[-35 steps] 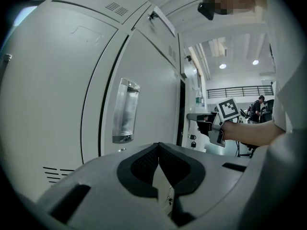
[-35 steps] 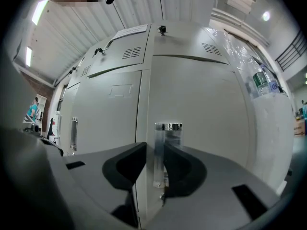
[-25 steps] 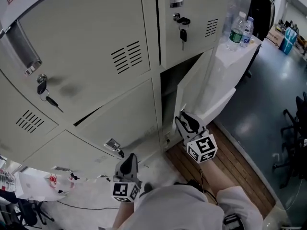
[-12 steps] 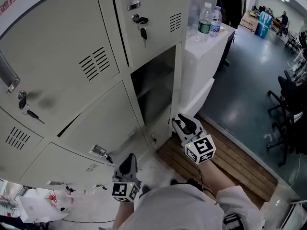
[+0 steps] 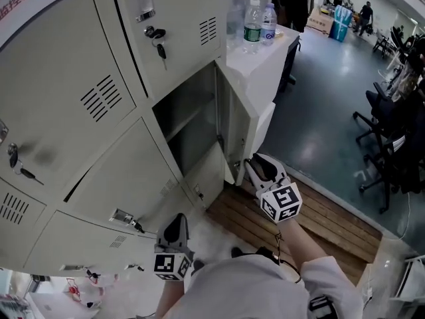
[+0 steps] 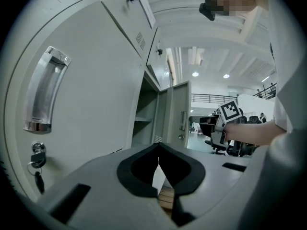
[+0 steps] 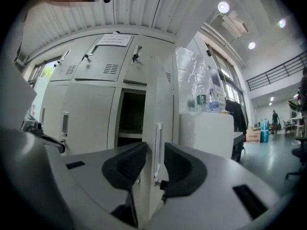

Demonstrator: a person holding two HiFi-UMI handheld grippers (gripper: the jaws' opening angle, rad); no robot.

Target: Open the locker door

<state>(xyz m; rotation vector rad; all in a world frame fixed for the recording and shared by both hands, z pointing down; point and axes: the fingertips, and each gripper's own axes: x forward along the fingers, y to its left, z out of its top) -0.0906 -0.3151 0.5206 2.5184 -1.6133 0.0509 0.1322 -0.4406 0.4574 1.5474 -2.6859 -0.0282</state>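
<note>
The pale grey locker door [image 5: 234,119] stands swung out from its dark open compartment [image 5: 189,121]. My right gripper [image 5: 250,167] is shut on the door's free edge, low down. In the right gripper view the door [image 7: 160,104] and its slim handle [image 7: 157,147] run upright between the two dark pads [image 7: 125,164]. My left gripper [image 5: 176,223] hangs lower left, apart from the lockers. Its jaws are shut with nothing between them [image 6: 158,161]. The left gripper view also shows the open door [image 6: 178,111] and the right gripper [image 6: 221,128] beside it.
Closed locker doors with keys [image 5: 159,42] surround the open one. A white table [image 5: 265,55] with two water bottles [image 5: 259,22] stands right behind the open door. A wooden floor strip [image 5: 319,218] lies below, and office chairs [image 5: 398,131] are at the right.
The locker door has swung wider open, from a narrow gap to well ajar, with my right gripper staying on its edge. The left gripper has barely moved.
</note>
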